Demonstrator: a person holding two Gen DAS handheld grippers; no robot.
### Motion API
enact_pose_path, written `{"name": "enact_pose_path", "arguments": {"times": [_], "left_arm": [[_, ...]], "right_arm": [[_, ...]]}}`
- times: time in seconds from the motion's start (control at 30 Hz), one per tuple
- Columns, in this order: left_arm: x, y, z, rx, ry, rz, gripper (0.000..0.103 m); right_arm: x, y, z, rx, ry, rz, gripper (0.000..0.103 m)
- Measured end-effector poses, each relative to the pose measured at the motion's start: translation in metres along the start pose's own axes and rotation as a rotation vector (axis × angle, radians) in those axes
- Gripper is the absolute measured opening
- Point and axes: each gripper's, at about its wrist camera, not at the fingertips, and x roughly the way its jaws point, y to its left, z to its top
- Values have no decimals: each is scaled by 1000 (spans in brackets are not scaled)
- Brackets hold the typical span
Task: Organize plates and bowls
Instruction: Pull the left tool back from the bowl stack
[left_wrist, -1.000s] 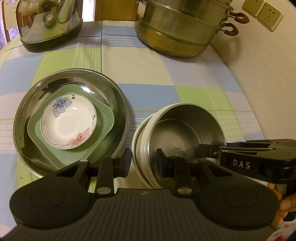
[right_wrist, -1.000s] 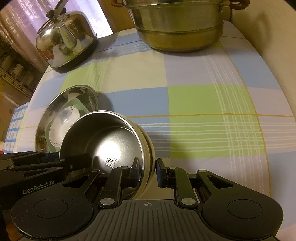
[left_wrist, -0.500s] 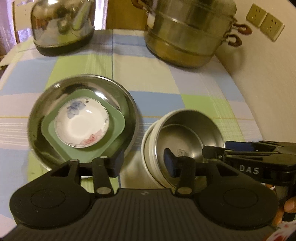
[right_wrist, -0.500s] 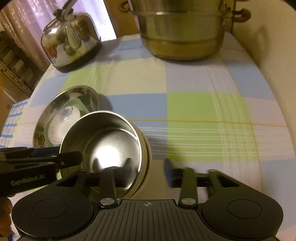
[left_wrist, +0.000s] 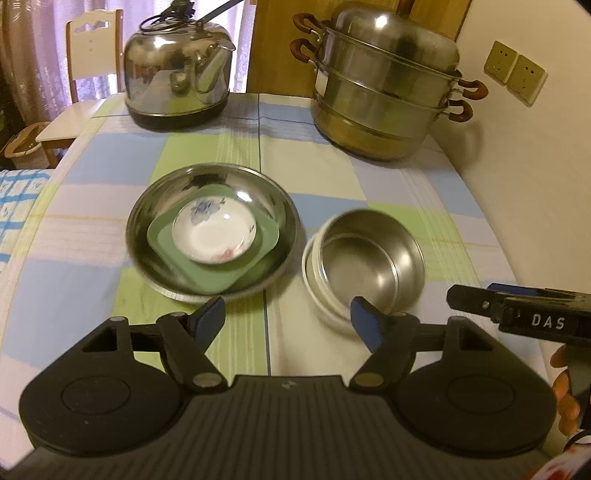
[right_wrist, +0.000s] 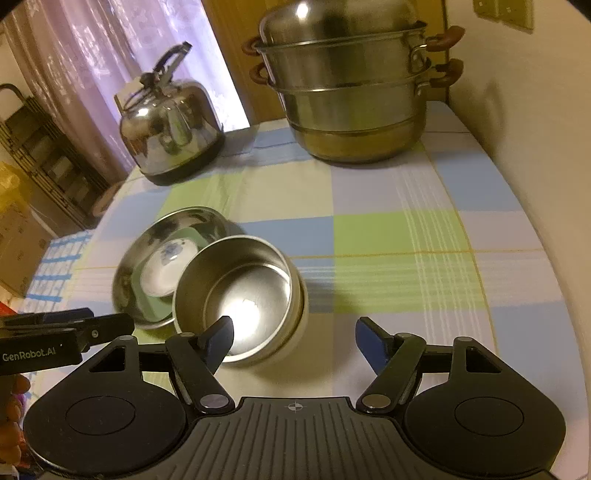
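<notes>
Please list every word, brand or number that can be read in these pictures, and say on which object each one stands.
"DAS": on the side of the right gripper, seen in the left wrist view.
"GenRobot.AI": on the side of the left gripper, seen in the right wrist view.
The stamp at the bottom of the steel bowl is lost in glare, unreadable.

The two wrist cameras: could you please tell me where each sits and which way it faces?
Left wrist: on the left hand-held gripper, angled down at the steel dish; right hand-held gripper at its right edge.
Right wrist: on the right hand-held gripper, above the steel bowl; the left one shows at left.
Shared: kettle, steamer pot.
</notes>
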Motion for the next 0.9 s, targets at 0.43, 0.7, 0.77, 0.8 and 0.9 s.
{"name": "enact_pose_path", "arguments": {"times": [0.43,0.7,0.77,0.8,0.9], "left_arm": [[-63,-8,-65,-51,-22,52,77],[-89,-16,-93,-74,-40,78,77],[-95,-18,-98,-75,-45,84,77],[-97,-20,-101,-77,-47,88,77],[-103,-22,-107,-80,-51,97,78]], "right_arm": [[-53,10,-66,-46,19,46,76],[-71,20,-97,-109,39,77,76],[-74,22,-102,-120,41,77,76],[-76,22,-103,-123,42,78,76],[-80,23,-108,-133,40,83,76]]}}
